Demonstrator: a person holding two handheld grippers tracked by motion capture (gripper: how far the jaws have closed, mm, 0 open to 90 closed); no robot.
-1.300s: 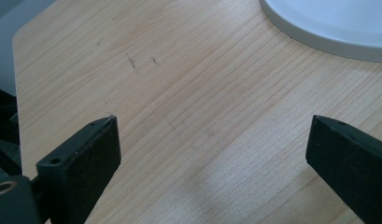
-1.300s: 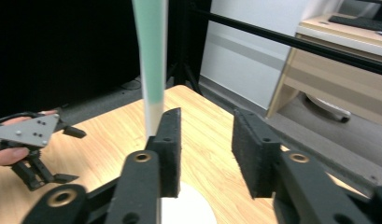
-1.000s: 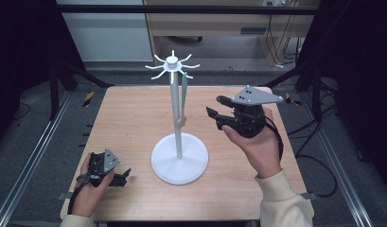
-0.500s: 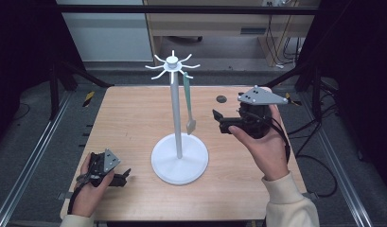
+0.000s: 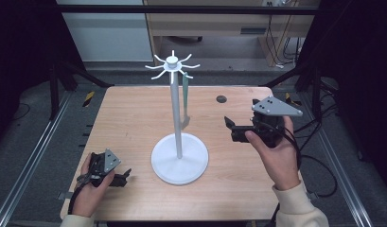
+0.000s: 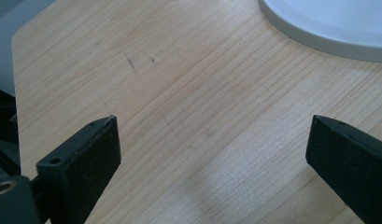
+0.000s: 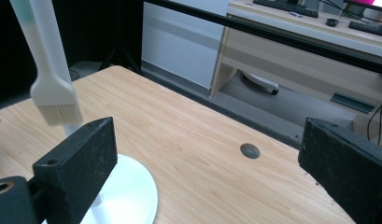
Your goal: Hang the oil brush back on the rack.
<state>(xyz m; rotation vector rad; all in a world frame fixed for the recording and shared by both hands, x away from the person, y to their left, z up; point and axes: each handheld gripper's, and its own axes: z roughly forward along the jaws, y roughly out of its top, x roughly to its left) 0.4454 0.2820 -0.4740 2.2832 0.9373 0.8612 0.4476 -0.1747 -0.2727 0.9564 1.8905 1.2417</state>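
Now the brush [image 5: 185,101] hangs from the stand [image 5: 179,158], just left of the right tool [image 5: 230,128], its jaws just opened, empty. Hanging looks done. Left tool [image 5: 126,176] rests apart on the table [image 5: 129,118].

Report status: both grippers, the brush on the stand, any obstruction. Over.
Left gripper open, empty, near stand base. Right gripper jaws just opened, nothing between. Brush hanging from stand. No obstruction.

Wooden desk [image 7: 319,51] beyond grey floor [image 5: 229,52]
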